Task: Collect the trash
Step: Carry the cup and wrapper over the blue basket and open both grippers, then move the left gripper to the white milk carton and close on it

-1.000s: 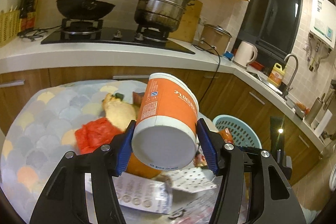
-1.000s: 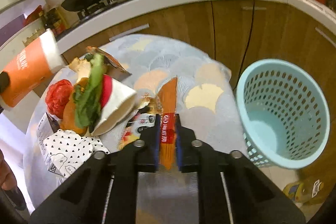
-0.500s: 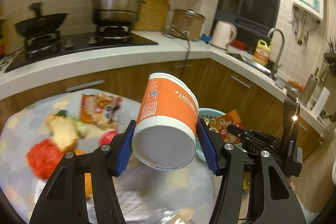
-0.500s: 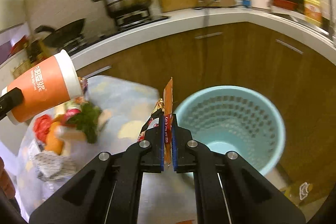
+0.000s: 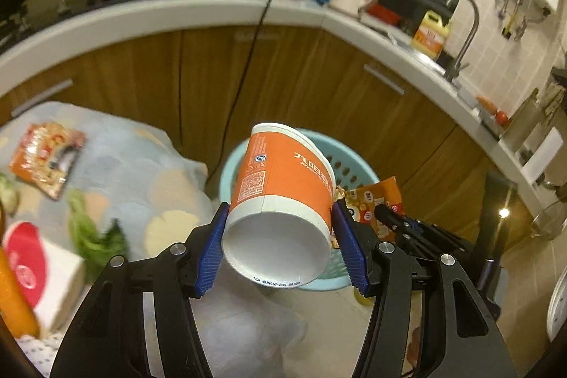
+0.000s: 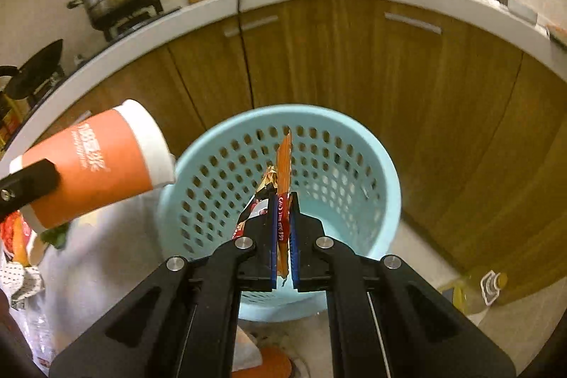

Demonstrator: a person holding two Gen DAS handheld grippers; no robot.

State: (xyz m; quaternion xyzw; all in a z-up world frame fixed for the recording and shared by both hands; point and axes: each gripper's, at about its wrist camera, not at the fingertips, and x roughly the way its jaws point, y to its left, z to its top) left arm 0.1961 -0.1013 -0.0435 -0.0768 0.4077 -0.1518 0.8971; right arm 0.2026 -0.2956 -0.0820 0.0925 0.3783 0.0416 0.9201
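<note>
Disposal step in hand. Left gripper (image 5: 280,250) is clamped on the orange paper cup (image 5: 283,197), tilted mouth-forward, with the blue basket (image 5: 358,162) just beyond its fingers. Right gripper (image 6: 282,236) is pinched tight on a flattened snack wrapper (image 6: 283,158), hanging directly over the basket (image 6: 375,165) opening. Next move, by judgement — part the right jaws, then carry the cup further over the rim. Only the left view shows table litter — wrapper, greens, red-lidded tub.

Both wrist views close, angled downward, sharing blue basket (image 5: 349,165) (image 6: 354,165)
</note>
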